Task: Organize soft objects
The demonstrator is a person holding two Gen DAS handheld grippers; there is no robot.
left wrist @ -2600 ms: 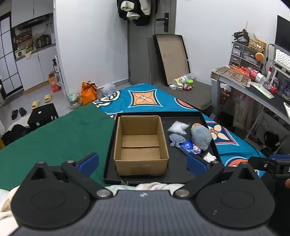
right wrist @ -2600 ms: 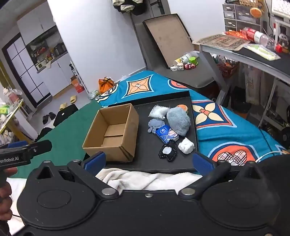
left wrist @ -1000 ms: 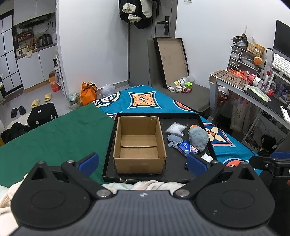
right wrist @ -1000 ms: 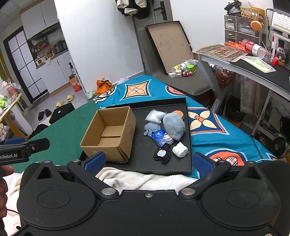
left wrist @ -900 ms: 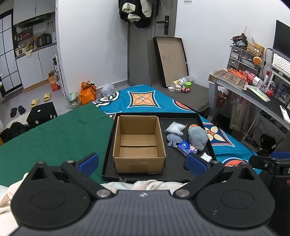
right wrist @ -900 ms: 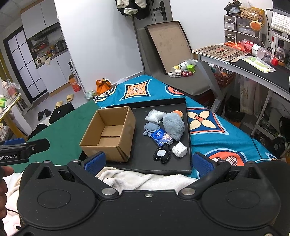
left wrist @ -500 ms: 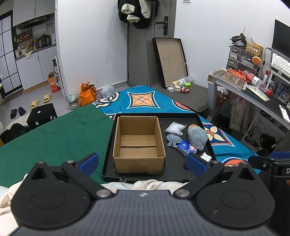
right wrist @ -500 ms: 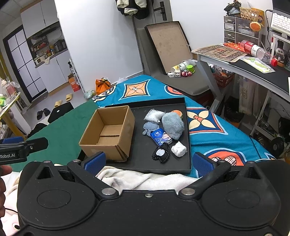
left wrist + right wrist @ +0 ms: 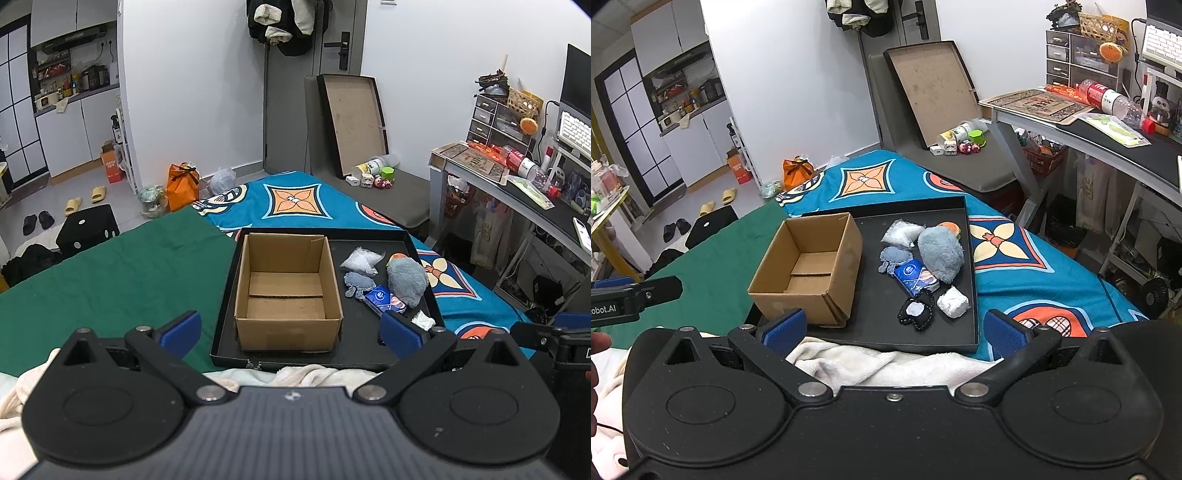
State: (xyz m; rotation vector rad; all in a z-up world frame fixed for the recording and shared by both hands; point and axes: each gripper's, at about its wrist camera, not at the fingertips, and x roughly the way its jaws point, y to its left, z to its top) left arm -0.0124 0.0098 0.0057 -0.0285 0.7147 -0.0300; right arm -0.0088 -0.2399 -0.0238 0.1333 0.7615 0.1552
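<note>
Soft items lie loose on the black tray point(image 9: 971, 280) right of the empty cardboard box point(image 9: 809, 273); both hand-held grippers, left point(image 9: 290, 330) and right point(image 9: 894, 332), hover spread and empty. Start with the white wad point(image 9: 953, 302), pinching its middle gently

I see a matt brown cardboard box point(image 9: 809, 266) on a matt black tray point(image 9: 967, 325). Beside it lie a fuzzy grey plush point(image 9: 940, 253), a glossy blue plastic packet point(image 9: 916, 276) and crinkled clear film point(image 9: 901, 232). My tongs' pads point(image 9: 1004, 334) look like textured blue rubber.
</note>
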